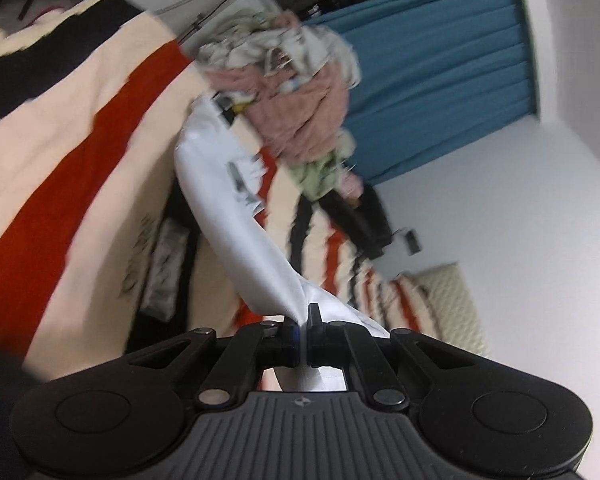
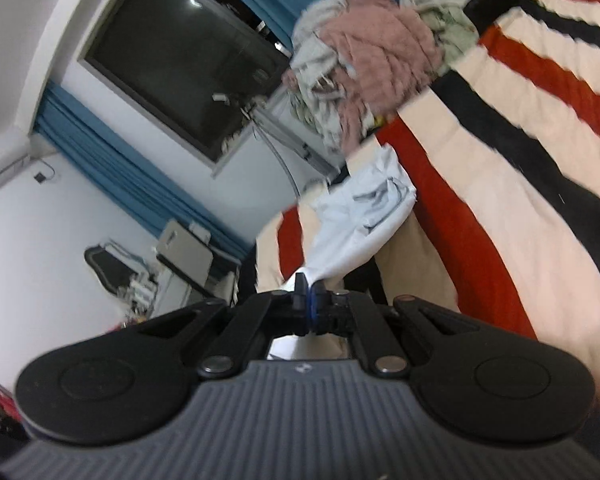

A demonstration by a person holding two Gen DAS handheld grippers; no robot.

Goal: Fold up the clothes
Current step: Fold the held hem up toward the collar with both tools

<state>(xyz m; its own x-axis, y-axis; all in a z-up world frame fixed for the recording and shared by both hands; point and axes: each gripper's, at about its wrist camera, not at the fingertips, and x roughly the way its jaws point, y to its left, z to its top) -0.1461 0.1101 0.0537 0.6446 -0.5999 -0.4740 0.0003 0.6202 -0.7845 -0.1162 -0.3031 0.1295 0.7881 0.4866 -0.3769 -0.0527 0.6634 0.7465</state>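
While both views blur and tilt, the left gripper (image 1: 303, 326) is clenched on a bunched edge of the white garment (image 1: 236, 216), which stretches ahead of its tips over the striped blanket (image 1: 80, 168); the right gripper (image 2: 310, 296) likewise pinches the white garment (image 2: 356, 220). Beyond both tongs, a pile of clothes (image 2: 364, 68) lies on the blanket.
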